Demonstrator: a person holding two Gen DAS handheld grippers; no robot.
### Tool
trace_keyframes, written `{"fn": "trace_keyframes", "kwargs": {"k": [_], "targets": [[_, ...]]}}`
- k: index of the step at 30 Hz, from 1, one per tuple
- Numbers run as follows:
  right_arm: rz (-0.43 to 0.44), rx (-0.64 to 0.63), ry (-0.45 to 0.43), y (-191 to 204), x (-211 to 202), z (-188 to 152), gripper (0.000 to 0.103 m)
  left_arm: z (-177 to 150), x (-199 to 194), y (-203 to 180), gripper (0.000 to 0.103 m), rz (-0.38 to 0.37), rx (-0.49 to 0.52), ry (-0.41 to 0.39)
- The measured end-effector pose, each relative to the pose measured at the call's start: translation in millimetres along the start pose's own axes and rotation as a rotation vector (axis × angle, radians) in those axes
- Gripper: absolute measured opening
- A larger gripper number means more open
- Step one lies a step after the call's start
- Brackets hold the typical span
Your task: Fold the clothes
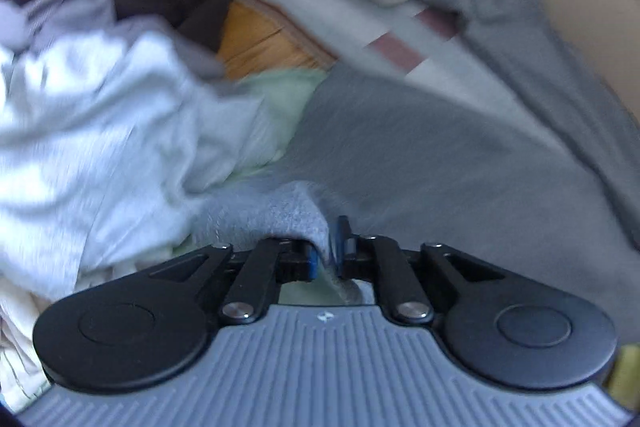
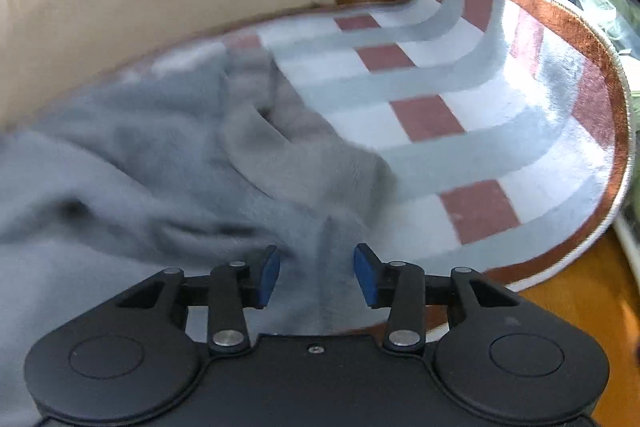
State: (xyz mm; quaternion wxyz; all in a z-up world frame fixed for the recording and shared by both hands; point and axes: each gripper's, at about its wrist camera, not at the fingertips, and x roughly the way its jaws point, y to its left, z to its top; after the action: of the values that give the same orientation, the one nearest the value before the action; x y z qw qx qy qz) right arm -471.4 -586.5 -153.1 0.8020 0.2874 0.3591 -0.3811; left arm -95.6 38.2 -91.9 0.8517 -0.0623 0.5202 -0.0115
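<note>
Slipping likely: grey garment point(image 2: 168, 187) spread over rug's point(image 2: 460, 99) near edge, one knit fold point(image 1: 280, 211) between left gripper point(image 1: 330, 253) jaws, narrow gap, pinch looks loose. Right gripper point(image 2: 316, 275) half open, holding nothing, fabric beneath. White clothes pile point(image 1: 100, 131) alongside could snag.

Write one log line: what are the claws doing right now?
left claw: grey cloth fold between its pads | right claw: open, empty, over grey garment | checked rug underneath | fold: not done
</note>
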Motion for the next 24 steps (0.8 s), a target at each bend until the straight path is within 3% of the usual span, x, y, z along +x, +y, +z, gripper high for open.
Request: {"fn": "trace_keyframes", "kwargs": {"k": [3, 6, 8, 13, 18, 21, 24], "targets": [[0.089, 0.0, -0.066, 14, -31, 25, 0.051, 14, -26, -41, 0.04, -0.024, 0.103, -0.064], [0.141, -0.048, -0.144, 30, -55, 46, 0.053, 26, -53, -87, 0.05, -0.072, 0.248, -0.167], [0.218, -0.064, -0.169, 38, -50, 65, 0.053, 36, -61, -119, 0.053, -0.132, 0.347, -0.225], [0.299, -0.016, -0.066, 46, 34, 112, 0.053, 72, -30, -202, 0.053, -0.318, 0.524, -0.244], [0.293, 0.0, 0.044, 44, 103, 160, 0.053, 98, 18, -315, 0.053, -0.498, 0.716, -0.211], [0.293, 0.021, 0.091, 35, 127, 175, 0.053, 93, 52, -383, 0.053, -0.56, 0.822, -0.194], [0.285, 0.124, 0.119, 16, 153, 173, 0.053, 78, 91, -438, 0.053, -0.59, 0.919, -0.188]]}}
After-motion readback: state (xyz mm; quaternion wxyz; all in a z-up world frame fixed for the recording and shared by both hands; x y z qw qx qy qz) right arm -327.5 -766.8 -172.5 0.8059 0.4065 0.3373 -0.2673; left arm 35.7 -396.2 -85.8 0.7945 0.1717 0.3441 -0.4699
